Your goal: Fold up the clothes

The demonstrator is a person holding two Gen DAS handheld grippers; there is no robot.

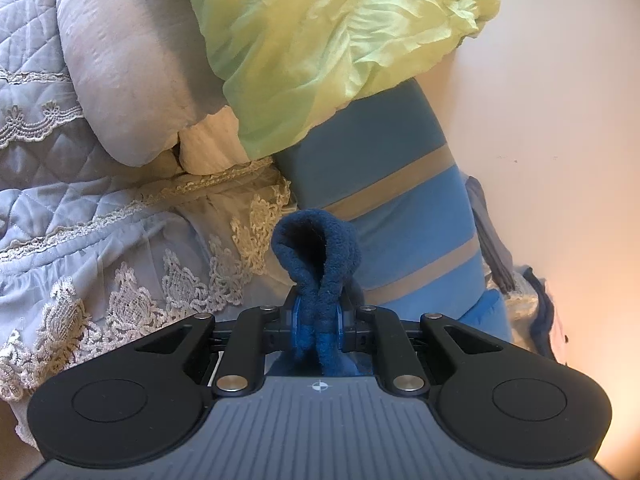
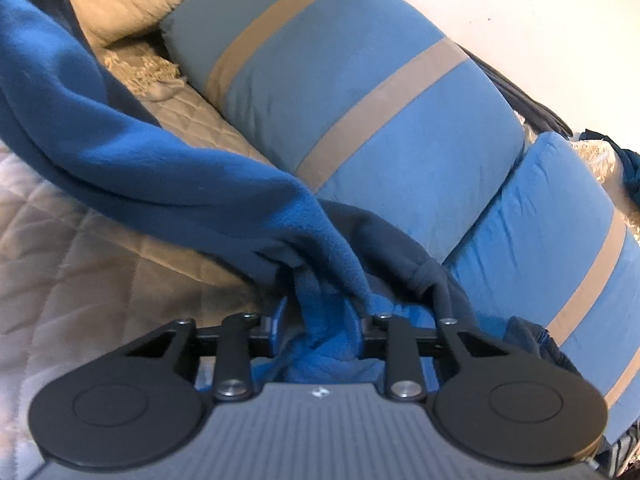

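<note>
A dark blue fleece garment [image 1: 316, 248] sticks up in a folded loop from my left gripper [image 1: 318, 312], which is shut on it just above the lace-edged bedspread. In the right wrist view the same fleece [image 2: 160, 152] sweeps in a broad band from the upper left down into my right gripper [image 2: 318, 320]. A bunched wad of it fills the gap between the blue pads, which press on it from both sides. A darker hem of the garment [image 2: 400, 252] lies right of the jaws, against the striped pillow.
A blue bolster pillow [image 2: 360, 80] with grey-tan stripes, also in the left wrist view [image 1: 392, 184], lies along the pale wall [image 1: 560, 120]. A crumpled lime-green cloth [image 1: 320, 40] and a grey pillow [image 1: 128, 60] rest behind. A quilted bedspread [image 2: 80, 260] covers the bed.
</note>
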